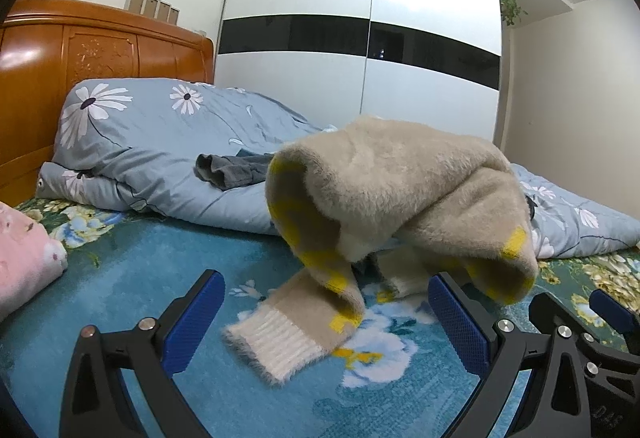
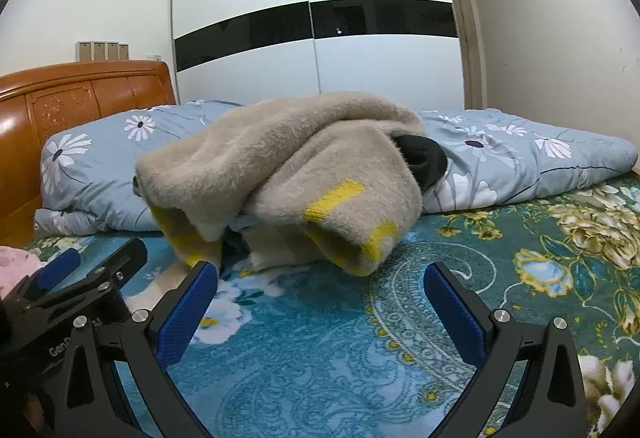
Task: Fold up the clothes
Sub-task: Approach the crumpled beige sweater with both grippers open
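Note:
A fluffy beige sweater with yellow patches (image 1: 400,197) lies bunched in a heap on the teal floral bedspread (image 1: 140,278). One sleeve with a white ribbed cuff (image 1: 280,342) stretches toward me between the left fingers. My left gripper (image 1: 324,294) is open and empty, low over the bed just short of the heap. In the right wrist view the sweater (image 2: 280,173) sits ahead, and my right gripper (image 2: 320,282) is open and empty in front of it. The left gripper (image 2: 80,278) shows at the left edge there.
A folded light-blue flowered duvet (image 1: 160,141) lies behind the sweater with a dark grey garment (image 1: 232,169) on it. A black item (image 2: 424,157) peeks out behind the sweater. A pink folded cloth (image 1: 24,262) sits at left. A wooden headboard (image 1: 100,45) and white wardrobe (image 1: 360,37) stand behind.

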